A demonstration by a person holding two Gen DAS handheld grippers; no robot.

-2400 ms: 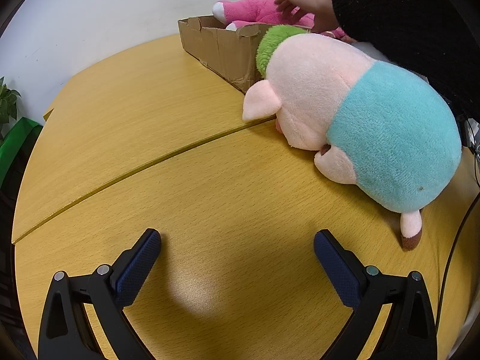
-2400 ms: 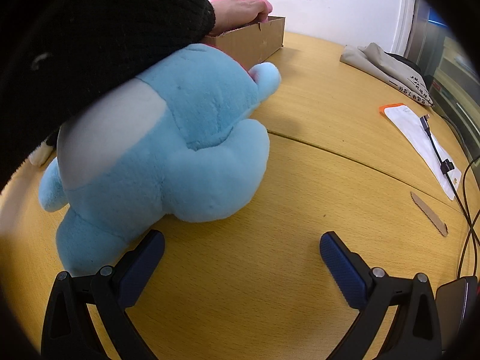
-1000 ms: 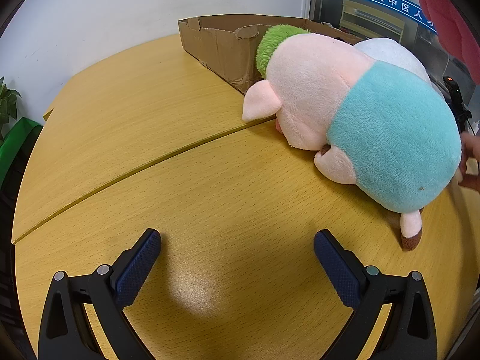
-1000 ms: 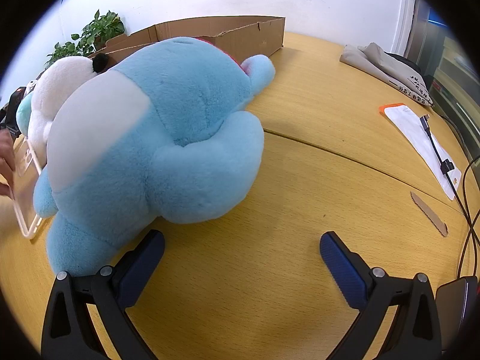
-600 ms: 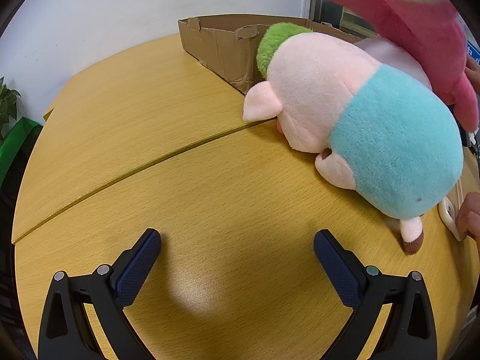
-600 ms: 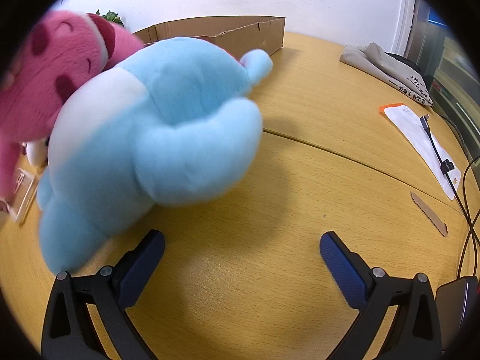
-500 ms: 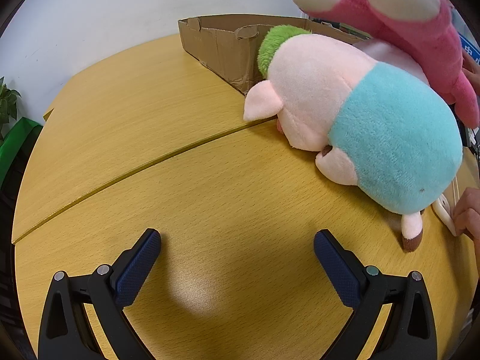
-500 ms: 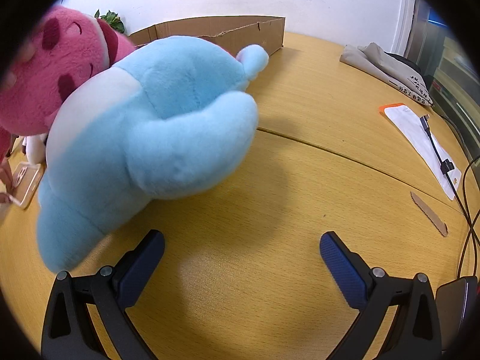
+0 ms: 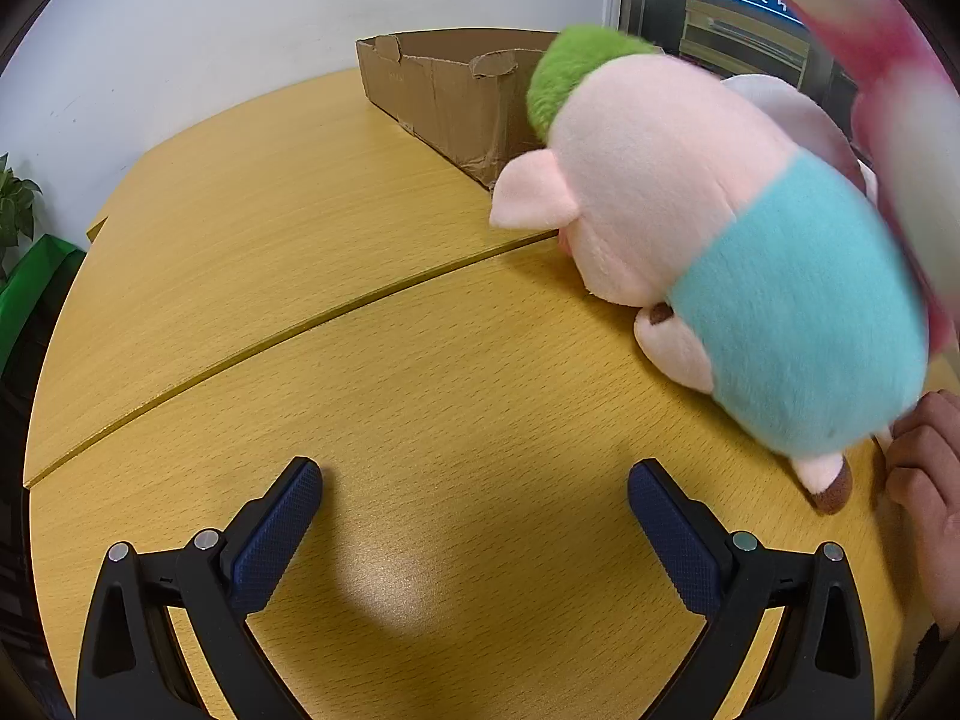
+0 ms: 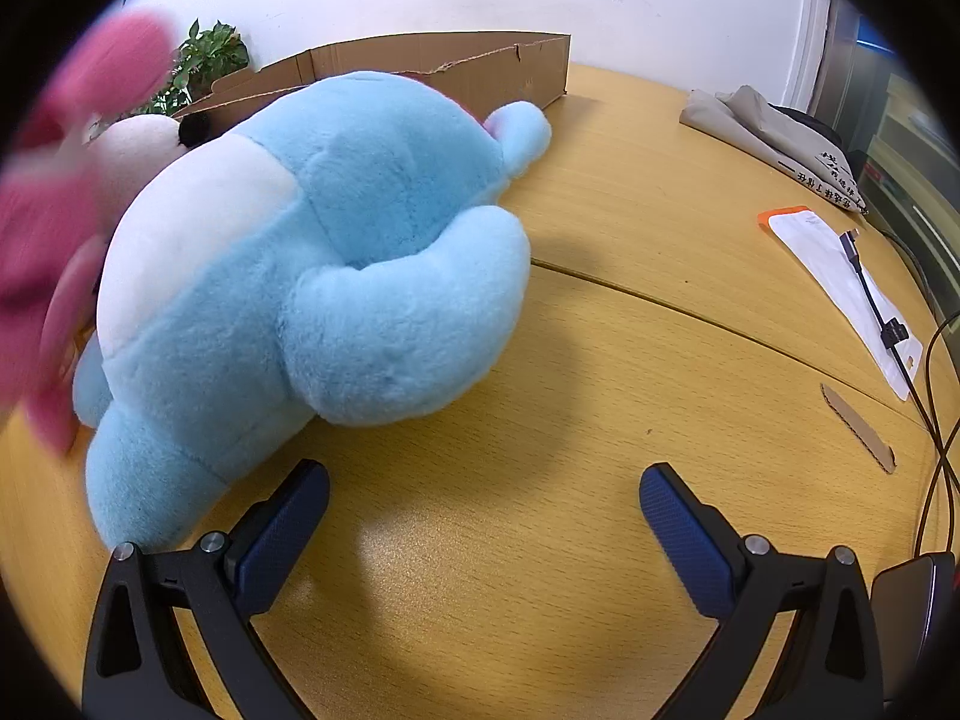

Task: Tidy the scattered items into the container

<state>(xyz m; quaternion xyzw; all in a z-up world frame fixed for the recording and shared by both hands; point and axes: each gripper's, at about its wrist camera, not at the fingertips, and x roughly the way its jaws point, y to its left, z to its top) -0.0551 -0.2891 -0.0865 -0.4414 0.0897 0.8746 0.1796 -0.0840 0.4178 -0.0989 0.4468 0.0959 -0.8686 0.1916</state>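
Note:
A pig plush (image 9: 708, 228) in pale pink with a teal body and green tuft lies on the wooden table, right of my open left gripper (image 9: 474, 510). A big light-blue plush (image 10: 312, 276) lies just ahead-left of my open right gripper (image 10: 483, 510), its foot near the left finger. A blurred pink plush (image 9: 900, 138) (image 10: 54, 210) is in motion beside both toys. The cardboard box (image 9: 444, 90) (image 10: 444, 60) stands behind them. A white plush (image 10: 144, 141) peeks out behind the blue one.
A person's hand (image 9: 927, 468) rests on the table at the right edge. Folded beige cloth (image 10: 774, 132), a white paper with an orange edge (image 10: 840, 276), a cable (image 10: 882, 312) and a cardboard strip (image 10: 858, 426) lie to the right. A potted plant (image 10: 204, 60) stands behind the box.
The pink plush, taken out of the box earlier, has swung down beside the pig and blue plush and is now blurred. The pig and blue plush shifted slightly. Both grippers stayed still.

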